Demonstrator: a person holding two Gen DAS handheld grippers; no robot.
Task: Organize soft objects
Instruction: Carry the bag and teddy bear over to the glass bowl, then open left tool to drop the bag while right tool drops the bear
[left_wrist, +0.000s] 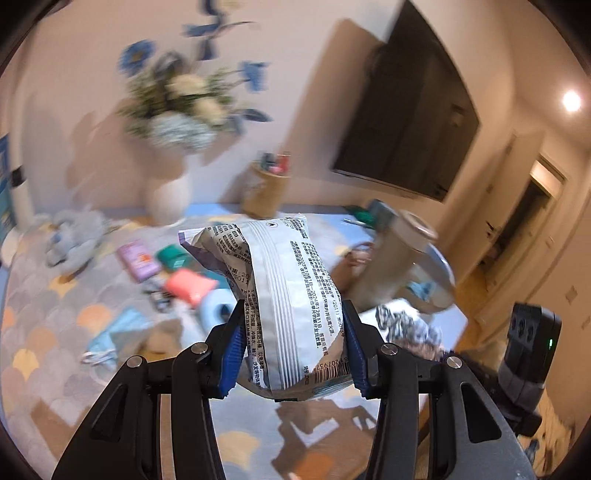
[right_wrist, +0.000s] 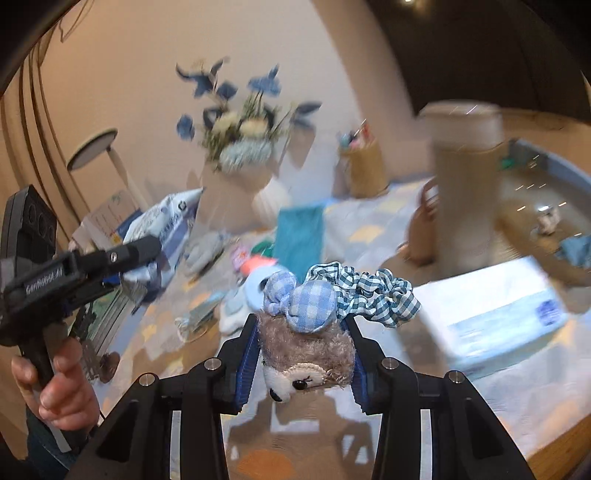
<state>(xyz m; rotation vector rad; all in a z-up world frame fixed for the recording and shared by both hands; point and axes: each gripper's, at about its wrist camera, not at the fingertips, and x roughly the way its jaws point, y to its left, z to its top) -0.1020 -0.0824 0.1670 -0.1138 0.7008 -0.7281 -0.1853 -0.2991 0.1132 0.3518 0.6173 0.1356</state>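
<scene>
Both tools are loaded and lifted off the cluttered table (left_wrist: 44, 332), so this looks like a carry toward wherever the soft things are being gathered. The left gripper (left_wrist: 293, 343) is clamped on a crinkled white snack bag (left_wrist: 280, 295) that fills the lower middle of the left view; the blue pads (left_wrist: 232, 354) pinch it low, near its bottom seam, so most of the bag stands up beyond the fingers, probably because the puffy upper part would slip or crush. The right gripper (right_wrist: 303, 354) is squeezed onto a small plush bear head (right_wrist: 306, 358) in the lower middle of the right view, with its checked blue bow (right_wrist: 303, 302) and a gingham scrunchie (right_wrist: 369, 291) spilling out above the jaws; gripping the firmer stuffed head rather than the loose cloth seems the surer hold. At the left edge of that view a hand (right_wrist: 55, 384) holds the other tool with the bag. A tissue box (right_wrist: 495, 314) lies on the table at right, a tall blurred cup (right_wrist: 465, 184) stands behind it, and a flower vase (left_wrist: 170, 195) sits at the back.
</scene>
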